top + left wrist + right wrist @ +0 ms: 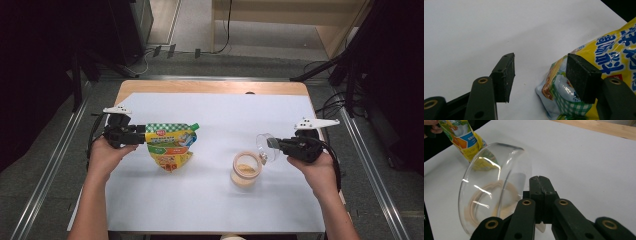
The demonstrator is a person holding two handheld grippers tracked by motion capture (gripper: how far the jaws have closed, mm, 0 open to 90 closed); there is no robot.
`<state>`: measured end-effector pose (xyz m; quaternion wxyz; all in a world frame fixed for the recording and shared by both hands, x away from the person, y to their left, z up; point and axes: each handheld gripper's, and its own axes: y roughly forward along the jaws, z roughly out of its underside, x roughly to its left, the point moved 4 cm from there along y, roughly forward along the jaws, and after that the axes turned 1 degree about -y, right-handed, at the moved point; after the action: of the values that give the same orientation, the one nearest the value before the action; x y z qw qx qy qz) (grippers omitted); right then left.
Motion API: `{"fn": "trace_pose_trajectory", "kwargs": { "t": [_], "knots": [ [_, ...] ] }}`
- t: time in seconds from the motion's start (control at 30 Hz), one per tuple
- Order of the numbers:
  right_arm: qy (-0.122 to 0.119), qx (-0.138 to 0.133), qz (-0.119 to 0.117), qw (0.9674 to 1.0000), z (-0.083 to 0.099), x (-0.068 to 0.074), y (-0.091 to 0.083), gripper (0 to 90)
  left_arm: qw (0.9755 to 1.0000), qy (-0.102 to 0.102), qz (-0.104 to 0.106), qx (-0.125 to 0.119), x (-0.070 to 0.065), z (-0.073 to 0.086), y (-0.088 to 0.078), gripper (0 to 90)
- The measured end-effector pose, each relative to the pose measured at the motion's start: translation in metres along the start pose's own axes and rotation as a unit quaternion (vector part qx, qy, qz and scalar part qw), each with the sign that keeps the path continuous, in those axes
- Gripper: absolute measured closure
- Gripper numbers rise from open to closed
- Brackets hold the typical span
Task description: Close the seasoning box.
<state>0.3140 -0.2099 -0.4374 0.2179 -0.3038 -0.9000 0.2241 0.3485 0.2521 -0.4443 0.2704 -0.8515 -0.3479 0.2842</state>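
Note:
A yellow and green snack pouch lies on the white sheet at the left. My left gripper is at its left end. In the left gripper view that gripper is open, and the pouch sits against the right jaw with its corner reaching into the gap. An open jar of beige powder stands right of centre. My right gripper is shut on the rim of the jar's clear lid, held tilted just above and right of the jar. In the right gripper view the jaws pinch the lid, with the pouch beyond.
A white sheet covers most of the wooden table. Metal rails run along both sides. Dark stands and cables crowd the floor beyond the far corners.

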Motion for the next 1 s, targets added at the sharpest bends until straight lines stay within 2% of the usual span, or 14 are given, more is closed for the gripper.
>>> {"fn": "trace_pose_trajectory", "kwargs": {
  "t": [0.1,0.43,0.67,0.9,1.0],
  "knots": [
    [-0.004,0.003,-0.007,1.0000,-0.001,0.004,0.003,90.0,1.0000,-0.001,0.000,0.001,0.000,0.000,0.000,41.2],
    [-0.019,0.004,-0.005,0.9998,0.001,0.009,0.009,88.2,1.0000,-0.002,-0.001,0.002,0.000,0.001,0.002,40.5],
    [-0.022,0.000,0.002,0.9997,0.003,0.005,0.009,83.7,1.0000,-0.003,-0.002,0.004,0.001,0.002,0.003,40.4],
    [-0.019,-0.006,0.016,0.9997,0.007,-0.005,0.009,71.6,1.0000,-0.002,-0.001,0.006,0.001,0.002,0.005,40.1],
    [-0.010,-0.013,0.022,0.9996,0.010,-0.012,0.009,62.3,1.0000,-0.001,-0.001,0.007,0.001,0.002,0.005,39.8]
  ]
}}
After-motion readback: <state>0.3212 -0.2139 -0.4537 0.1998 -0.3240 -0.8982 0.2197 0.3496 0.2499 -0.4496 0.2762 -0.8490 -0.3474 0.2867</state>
